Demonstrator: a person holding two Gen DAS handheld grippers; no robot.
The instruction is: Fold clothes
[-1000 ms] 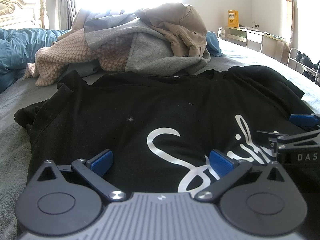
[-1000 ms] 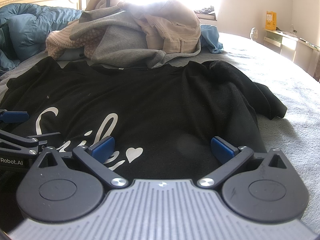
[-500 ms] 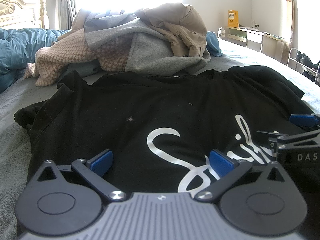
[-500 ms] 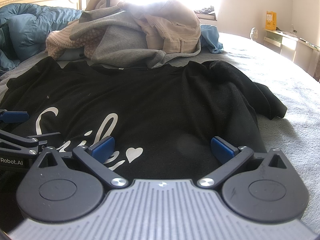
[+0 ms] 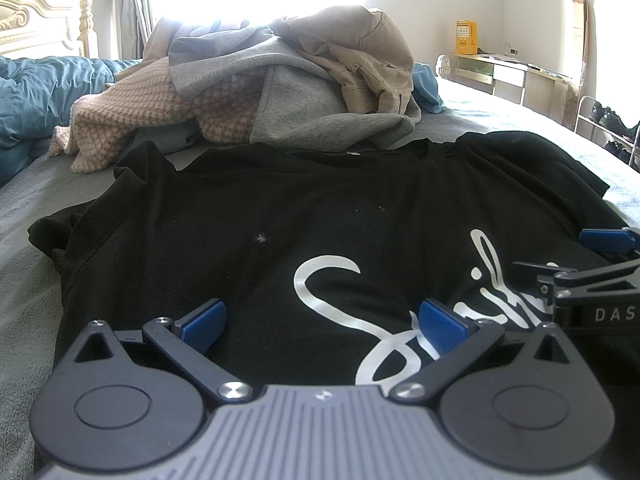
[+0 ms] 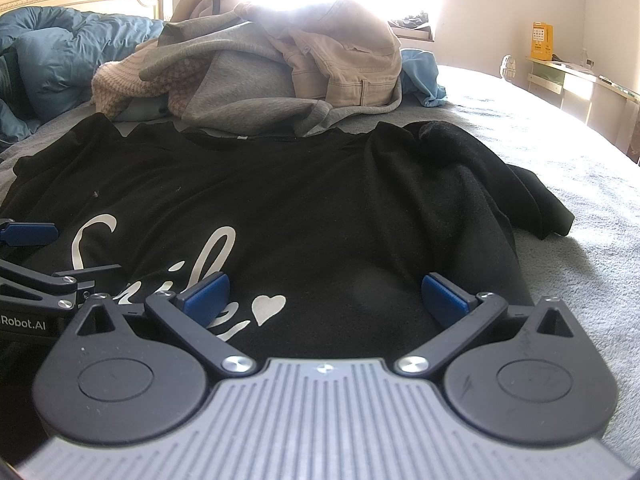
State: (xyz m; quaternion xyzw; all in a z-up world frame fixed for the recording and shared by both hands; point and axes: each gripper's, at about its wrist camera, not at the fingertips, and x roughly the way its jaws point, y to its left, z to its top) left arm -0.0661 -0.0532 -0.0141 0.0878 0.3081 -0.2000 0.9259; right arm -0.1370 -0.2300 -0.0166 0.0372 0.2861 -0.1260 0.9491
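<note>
Black T-shirt point(image 5: 304, 216) lies spread front-up on the grey bed cover point(image 6: 580, 216), filling the centre of both views; white script print sits low in each frame. Neckline points away toward the heap of unfolded clothes point(image 5: 280, 92) at upper centre.

Left gripper point(image 5: 322, 322): jaws spread wide, nothing between them, low over the hem end of the shirt. Right gripper point(image 6: 326, 298): likewise spread and empty, just beside the left one; each shows at the other's frame edge.

Handling, as a judgement: thin knit, light, limp, no stiffness to carry a fold. It will drape and bunch, and may drag on the fleecy cover. A pinch needs both layers or the back stays behind. Likely holds: the hem corners, or a shoulder and the hem on one side for a lengthwise fold.

Right sleeve point(image 6: 532, 204) is rumpled at the right of the right view; left sleeve point(image 5: 52, 236) crumpled at mid-left of the left view. Both probably want flattening first.

Hidden: the hem itself lies under the gripper bodies at the bottom of the frames. Whether the fingertips touch the cloth, cannot tell. Window glare washes out the top of the pile.
</note>
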